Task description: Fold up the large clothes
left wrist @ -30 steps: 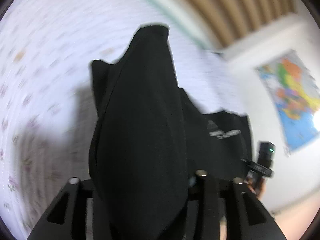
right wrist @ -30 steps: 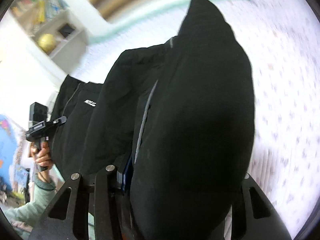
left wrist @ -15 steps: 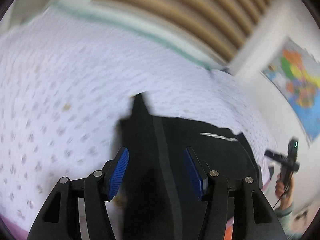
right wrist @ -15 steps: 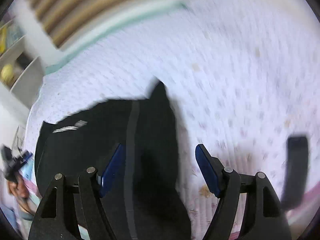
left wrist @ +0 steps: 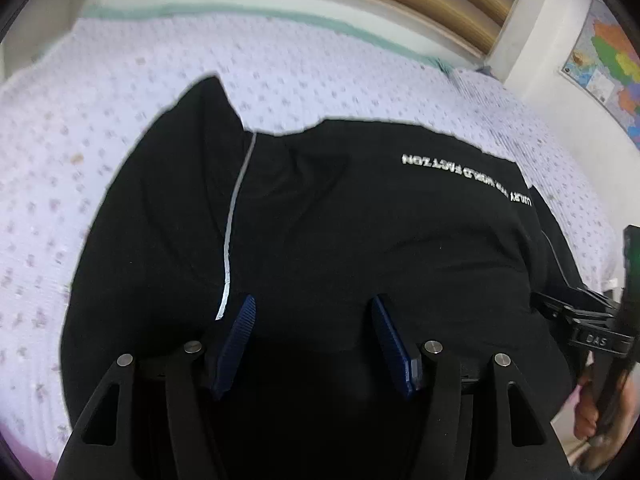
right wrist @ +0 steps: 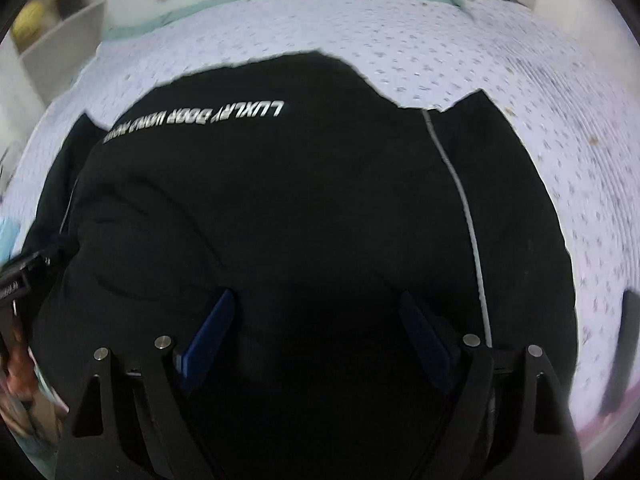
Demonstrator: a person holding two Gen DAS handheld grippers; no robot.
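Black fabric of the jacket (left wrist: 340, 240) is spread over the bed (left wrist: 80, 200), near its front edge, with white lettering (right wrist: 196, 116) on the upper layer. At least one fold is judged done, since layers are seen stacked. The left gripper (left wrist: 312, 340) and the right gripper (right wrist: 316, 332) are held wide apart above it, holding nothing. Further folds into a compact bundle are probably left.

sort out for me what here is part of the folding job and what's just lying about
Part of the job:
- black garment, lying on the bed
- left gripper, open above it
- right gripper, open above it
- bed sheet, the folding surface

Just around:
- wall map
- shelf unit
- yellow ball on the shelf
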